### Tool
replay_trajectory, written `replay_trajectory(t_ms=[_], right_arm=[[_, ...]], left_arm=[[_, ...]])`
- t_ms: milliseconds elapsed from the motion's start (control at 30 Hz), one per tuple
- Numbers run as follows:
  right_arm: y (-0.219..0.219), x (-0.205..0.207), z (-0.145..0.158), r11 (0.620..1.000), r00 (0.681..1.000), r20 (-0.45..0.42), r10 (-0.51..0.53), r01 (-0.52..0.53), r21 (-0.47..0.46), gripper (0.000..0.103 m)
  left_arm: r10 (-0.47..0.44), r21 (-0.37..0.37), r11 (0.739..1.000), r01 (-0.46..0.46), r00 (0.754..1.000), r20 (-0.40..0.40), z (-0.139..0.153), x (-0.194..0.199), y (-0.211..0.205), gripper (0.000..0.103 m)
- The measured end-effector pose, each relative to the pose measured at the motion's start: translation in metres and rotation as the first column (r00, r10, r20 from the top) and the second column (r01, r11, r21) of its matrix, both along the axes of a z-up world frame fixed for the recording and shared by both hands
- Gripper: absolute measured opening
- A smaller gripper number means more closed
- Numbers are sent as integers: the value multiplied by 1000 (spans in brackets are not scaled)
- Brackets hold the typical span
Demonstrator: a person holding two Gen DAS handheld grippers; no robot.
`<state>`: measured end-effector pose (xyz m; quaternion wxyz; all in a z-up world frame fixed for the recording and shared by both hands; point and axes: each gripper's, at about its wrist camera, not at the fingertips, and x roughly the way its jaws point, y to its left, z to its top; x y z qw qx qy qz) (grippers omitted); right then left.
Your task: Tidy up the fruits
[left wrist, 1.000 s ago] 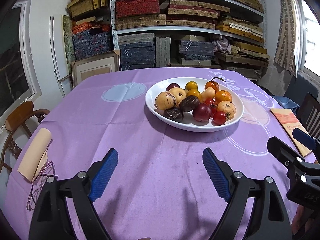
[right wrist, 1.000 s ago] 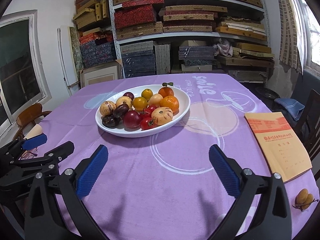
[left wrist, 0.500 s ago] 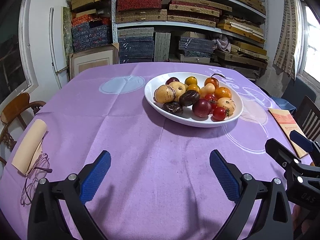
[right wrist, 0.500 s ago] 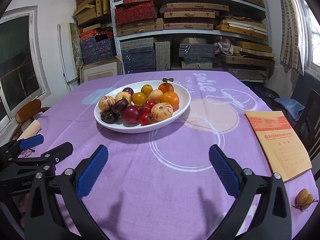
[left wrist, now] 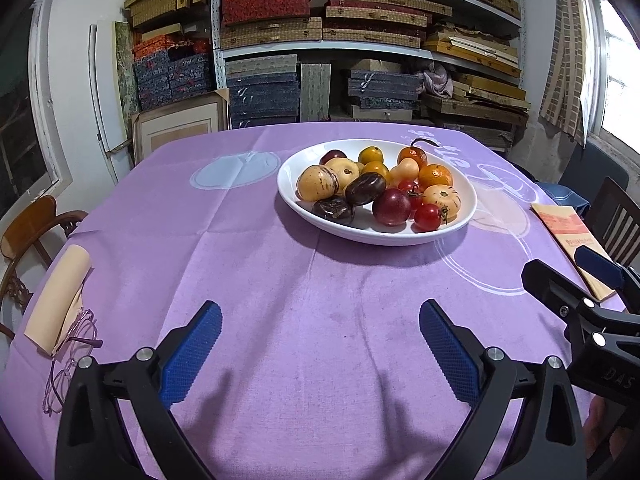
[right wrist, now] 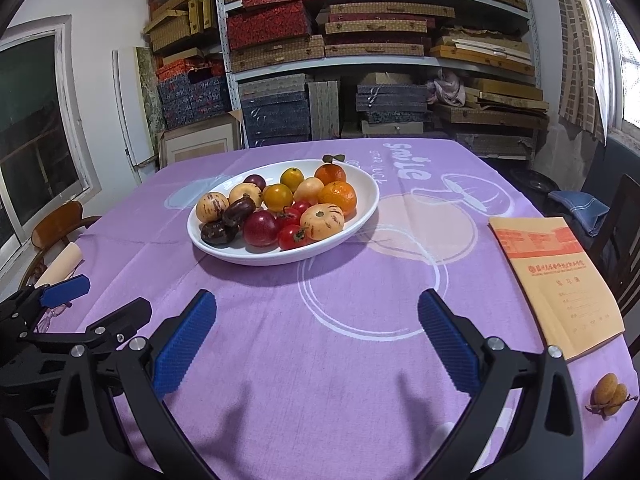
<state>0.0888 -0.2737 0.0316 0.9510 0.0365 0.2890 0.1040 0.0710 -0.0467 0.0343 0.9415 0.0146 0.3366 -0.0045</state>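
Observation:
A white oval bowl [left wrist: 464, 220] holds several fruits: yellow striped melons, oranges, dark plums, red tomatoes. It stands in the middle of the purple tablecloth and also shows in the right wrist view [right wrist: 360, 216]. A small pair of yellow fruits on a stem [right wrist: 610, 394] lies at the table's near right edge. My left gripper [left wrist: 320, 330] is open and empty, above the cloth in front of the bowl. My right gripper [right wrist: 318, 326] is open and empty, also in front of the bowl, to the right of the left one.
An orange notebook [right wrist: 556, 280] lies at the table's right side. A beige case [left wrist: 60, 300] and glasses [left wrist: 68, 364] lie at the left edge. Wooden chairs [left wrist: 28, 232] stand on both sides. Shelves of boxes [left wrist: 360, 32] fill the back wall.
The left gripper has opened wider and pulled back a little from the bowl. The right gripper stays open with only a slight shift of view.

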Motion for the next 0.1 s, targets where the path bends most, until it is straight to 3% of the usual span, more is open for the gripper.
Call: replay_trajectory(t_ms=[100], right_arm=[[2, 0, -1, 1000, 1000, -6, 2, -2, -9, 99]], left_arm=[[0, -1, 1000, 0, 1000, 0, -1, 1, 0, 100]])
